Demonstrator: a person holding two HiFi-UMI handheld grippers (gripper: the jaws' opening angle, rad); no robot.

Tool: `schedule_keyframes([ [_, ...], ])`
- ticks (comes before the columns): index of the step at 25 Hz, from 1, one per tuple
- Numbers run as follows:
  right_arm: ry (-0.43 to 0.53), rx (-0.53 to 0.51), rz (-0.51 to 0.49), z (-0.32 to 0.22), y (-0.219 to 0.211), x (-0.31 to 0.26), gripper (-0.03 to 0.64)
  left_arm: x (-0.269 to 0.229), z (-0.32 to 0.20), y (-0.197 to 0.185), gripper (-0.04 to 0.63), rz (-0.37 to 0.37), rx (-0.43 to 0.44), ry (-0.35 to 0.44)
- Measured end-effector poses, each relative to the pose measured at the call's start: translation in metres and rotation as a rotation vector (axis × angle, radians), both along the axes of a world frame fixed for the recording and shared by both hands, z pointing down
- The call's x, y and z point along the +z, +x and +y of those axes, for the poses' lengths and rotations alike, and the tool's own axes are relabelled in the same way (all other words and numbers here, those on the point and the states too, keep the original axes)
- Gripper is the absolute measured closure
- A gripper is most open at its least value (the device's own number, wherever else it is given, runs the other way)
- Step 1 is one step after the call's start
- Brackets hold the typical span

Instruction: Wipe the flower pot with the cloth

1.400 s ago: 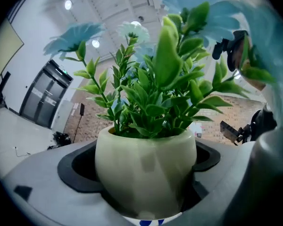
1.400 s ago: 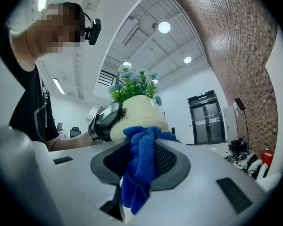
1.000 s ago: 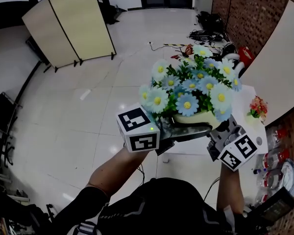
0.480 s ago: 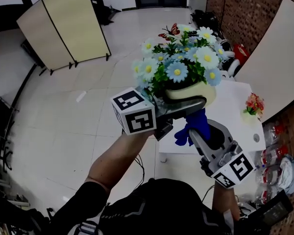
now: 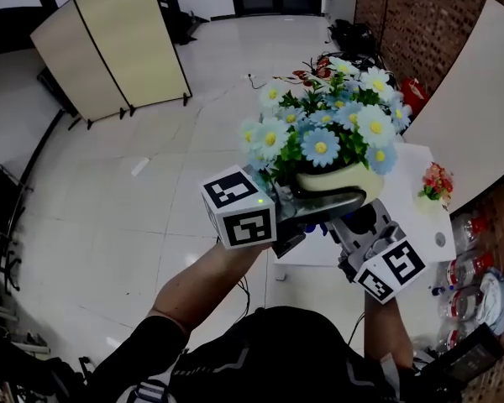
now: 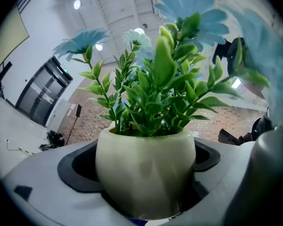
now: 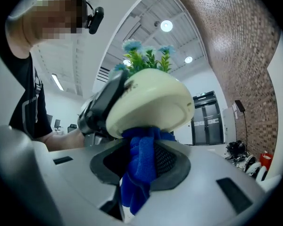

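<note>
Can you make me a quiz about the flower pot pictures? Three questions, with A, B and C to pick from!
1. Where does the cloth touch the flower pot?
A. On its top rim
B. Under its bottom
C. Not at all

2. What colour is the cloth?
A. Red
B. Yellow
C. Blue

3. What are the left tongs doing?
A. Shut on the flower pot
B. Wide open with nothing in them
C. Holding the cloth

Answers:
1 B: the right gripper view shows the cloth pressed up against the pot's underside.
2 C: it is bright blue where the right tongs pinch it.
3 A: the left gripper view shows the pot squeezed between them.
</note>
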State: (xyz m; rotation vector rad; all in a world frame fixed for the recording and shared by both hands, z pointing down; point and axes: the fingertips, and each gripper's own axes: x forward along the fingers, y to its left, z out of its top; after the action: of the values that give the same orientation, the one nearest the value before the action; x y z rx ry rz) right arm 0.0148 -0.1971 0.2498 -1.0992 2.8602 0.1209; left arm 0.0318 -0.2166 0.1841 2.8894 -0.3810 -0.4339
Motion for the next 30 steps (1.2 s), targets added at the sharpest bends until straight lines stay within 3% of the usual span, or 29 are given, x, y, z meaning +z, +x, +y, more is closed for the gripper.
schedule_keyframes([
  [5,0.003,0.003,-0.006,-0.008,0.005,0.007,0.515,0.001,-0.004,0.000,0.034,0.013,-0.019,0.005],
  [13,0.023,-0.028,-0.027,0.062,0.024,0.011,0.515,0.009,-0.015,-0.004,0.034,-0.020,-0.130,0.029],
  [19,0.033,-0.026,0.001,0.047,-0.002,-0.001,0.515,0.005,-0.008,-0.004,0.034,-0.025,-0.070,0.026],
  [25,0.019,-0.044,0.043,0.022,-0.017,0.009,0.515,0.006,-0.008,-0.005,0.034,-0.015,-0.065,0.012],
  [30,-0.016,-0.040,0.031,-0.008,-0.025,0.011,0.515,-0.001,-0.001,-0.006,0.034,-0.022,-0.041,0.049],
])
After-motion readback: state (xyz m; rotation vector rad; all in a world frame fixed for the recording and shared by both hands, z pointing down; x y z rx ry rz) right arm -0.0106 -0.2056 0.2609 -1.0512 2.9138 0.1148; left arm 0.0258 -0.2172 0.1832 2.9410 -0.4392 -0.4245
